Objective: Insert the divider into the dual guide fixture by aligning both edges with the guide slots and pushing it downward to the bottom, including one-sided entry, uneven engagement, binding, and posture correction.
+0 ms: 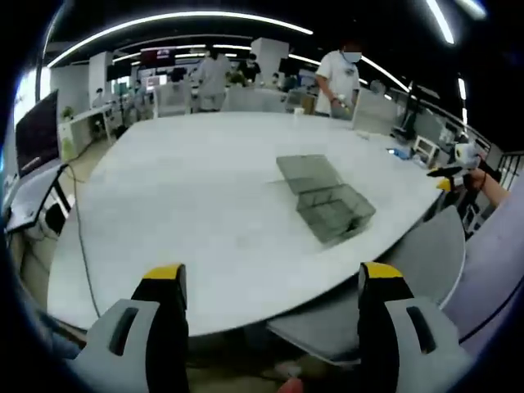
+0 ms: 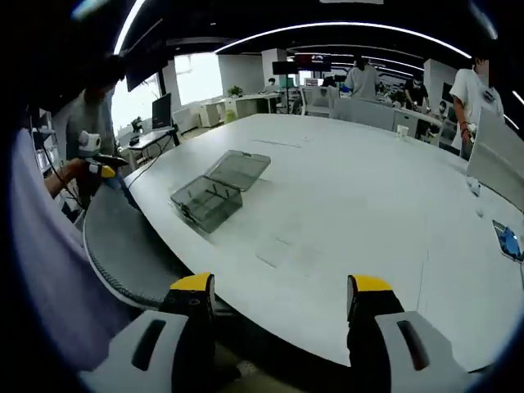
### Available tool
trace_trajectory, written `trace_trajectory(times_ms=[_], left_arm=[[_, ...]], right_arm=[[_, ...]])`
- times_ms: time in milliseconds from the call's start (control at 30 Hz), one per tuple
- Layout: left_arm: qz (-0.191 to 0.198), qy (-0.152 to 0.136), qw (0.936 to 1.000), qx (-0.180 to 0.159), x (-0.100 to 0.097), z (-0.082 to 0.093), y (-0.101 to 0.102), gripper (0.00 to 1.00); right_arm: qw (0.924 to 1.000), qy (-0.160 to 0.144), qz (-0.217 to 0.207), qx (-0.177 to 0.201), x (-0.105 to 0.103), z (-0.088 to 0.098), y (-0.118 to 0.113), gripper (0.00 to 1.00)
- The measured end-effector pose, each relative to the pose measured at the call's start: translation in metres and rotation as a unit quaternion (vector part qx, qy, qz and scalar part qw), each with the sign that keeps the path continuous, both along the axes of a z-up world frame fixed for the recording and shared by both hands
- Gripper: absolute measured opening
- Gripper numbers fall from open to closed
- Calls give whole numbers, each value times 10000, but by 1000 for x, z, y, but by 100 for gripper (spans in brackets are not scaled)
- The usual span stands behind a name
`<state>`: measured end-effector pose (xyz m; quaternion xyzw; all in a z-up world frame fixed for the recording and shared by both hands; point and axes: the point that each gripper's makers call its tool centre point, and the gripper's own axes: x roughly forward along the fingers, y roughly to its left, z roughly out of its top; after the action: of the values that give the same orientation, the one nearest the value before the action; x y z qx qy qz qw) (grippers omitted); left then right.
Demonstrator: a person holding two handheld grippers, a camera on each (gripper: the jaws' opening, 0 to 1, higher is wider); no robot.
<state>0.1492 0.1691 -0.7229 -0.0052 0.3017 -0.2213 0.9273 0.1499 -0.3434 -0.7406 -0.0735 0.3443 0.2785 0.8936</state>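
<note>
In the left gripper view the left gripper (image 1: 273, 282) has its jaws spread wide, with nothing between the yellow tips. It hangs just off the near edge of the big white table (image 1: 188, 213), above the floor. Past that edge the tabletop is bare for a good stretch, then the clear fixture box (image 1: 334, 211) lies toward the right side, with its flat clear lid (image 1: 307, 172) lying open behind it and touching it. The divider I cannot tell apart from the clear walls. To the right, beside the table edge, a grey chair back (image 1: 430, 250) curves around, and the other gripper (image 1: 454, 173) shows small, held in a hand.

In the right gripper view the right gripper (image 2: 282, 286) is also wide apart and holds nothing — it too stands outside the table rim. The fixture box (image 2: 206, 201) sits near the left edge of the table (image 2: 344, 205), well apart from the jaws; the lid (image 2: 239, 165) lies flat beyond it. The middle and right of the tabletop are open. A small blue thing (image 2: 508, 241) lies near the right edge. People stand at the far side of the room.
</note>
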Motion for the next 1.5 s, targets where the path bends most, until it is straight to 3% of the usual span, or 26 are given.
trace_trajectory(times_ms=[567,1500], left_arm=[[-38,-16,10000,-76,4,0,-3,85],[-67,-54,9999,-88,4,5,-2,83]], right_arm=[[10000,-2,3,11,4,-1,-3,62],[9999,-57,92,38,5,4,11,61]])
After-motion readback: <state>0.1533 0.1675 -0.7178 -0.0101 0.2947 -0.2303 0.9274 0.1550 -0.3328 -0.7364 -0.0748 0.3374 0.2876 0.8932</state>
